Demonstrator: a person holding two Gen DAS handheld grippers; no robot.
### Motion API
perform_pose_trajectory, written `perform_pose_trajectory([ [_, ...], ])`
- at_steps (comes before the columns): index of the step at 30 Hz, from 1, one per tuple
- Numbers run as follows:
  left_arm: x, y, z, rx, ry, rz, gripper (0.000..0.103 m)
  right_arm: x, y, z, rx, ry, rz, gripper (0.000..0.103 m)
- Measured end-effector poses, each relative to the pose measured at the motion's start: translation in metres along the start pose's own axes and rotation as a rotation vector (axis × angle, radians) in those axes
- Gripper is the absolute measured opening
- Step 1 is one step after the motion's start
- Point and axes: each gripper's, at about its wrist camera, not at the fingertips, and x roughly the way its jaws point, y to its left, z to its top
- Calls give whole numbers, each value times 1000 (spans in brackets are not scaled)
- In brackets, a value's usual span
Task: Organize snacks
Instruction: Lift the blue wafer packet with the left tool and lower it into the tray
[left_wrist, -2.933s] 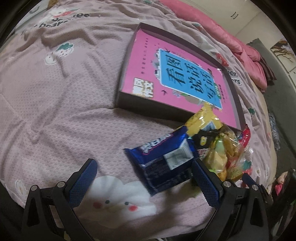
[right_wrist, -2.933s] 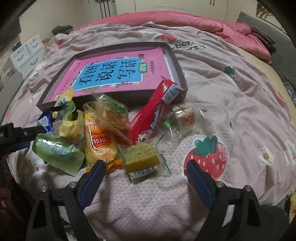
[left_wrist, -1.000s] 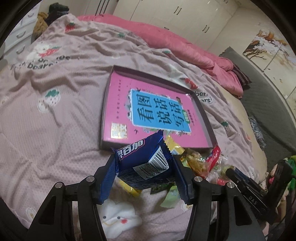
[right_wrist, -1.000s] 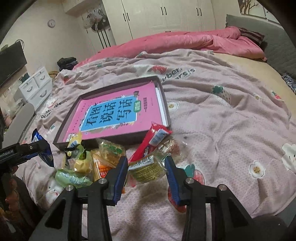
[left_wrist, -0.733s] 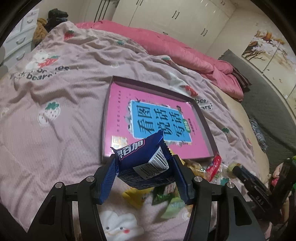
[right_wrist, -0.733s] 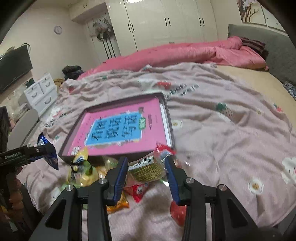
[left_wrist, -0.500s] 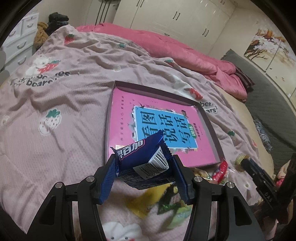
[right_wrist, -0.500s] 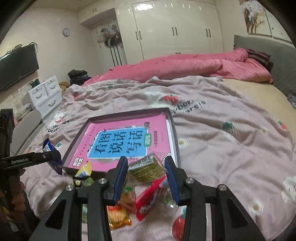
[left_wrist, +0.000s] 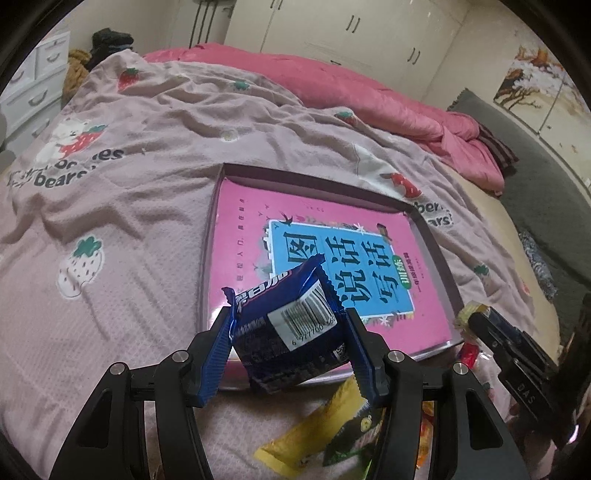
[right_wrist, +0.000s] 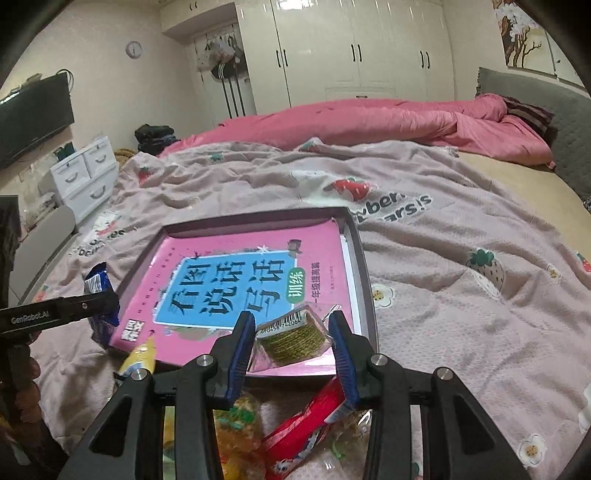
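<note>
While the blue ribbed fingers (left_wrist: 218, 354) of the left gripper (left_wrist: 288, 354) press on both sides of a dark blue foil snack packet with a white barcode label (left_wrist: 291, 325), that packet hangs in the air over the near rim of a shallow grey cardboard box (left_wrist: 436, 254), tilted with its crimped end up. The right gripper (right_wrist: 291, 350) has its own blue fingers (right_wrist: 242, 347) clamped on a small clear-wrapped round of greenish-brown biscuit (right_wrist: 295, 338) (its barcode faces up), held above the near right corner of the same box. Inside the box lies a pink book with a blue title panel of Chinese characters (right_wrist: 236, 288), filling almost the whole floor of it.

Below and in front of the grippers, loose snacks lie on the bed just short of the box: a yellow wrapper (left_wrist: 321, 424) beside a green one (left_wrist: 354, 446) in the left wrist view, and a red stick-shaped packet (right_wrist: 306, 432) and a yellow-tipped packet (right_wrist: 140, 354) in the right wrist view. All of it rests on a mauve bedspread printed with strawberries and flowers (right_wrist: 461, 295), with a rumpled pink quilt (right_wrist: 369, 122) at the far side. Beyond stand white wardrobe doors (right_wrist: 351, 48), a white chest of drawers (right_wrist: 85, 173) and a wall-mounted dark television (right_wrist: 33, 118).
</note>
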Motion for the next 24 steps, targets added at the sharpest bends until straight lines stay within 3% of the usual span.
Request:
perform_pose_trajectory([
  [7, 15, -5, 0, 22, 19, 16, 60, 20, -12, -2, 52, 59, 5, 42],
  [24, 50, 2, 5, 22, 54, 57, 60, 38, -12, -7, 32, 101, -35, 43],
])
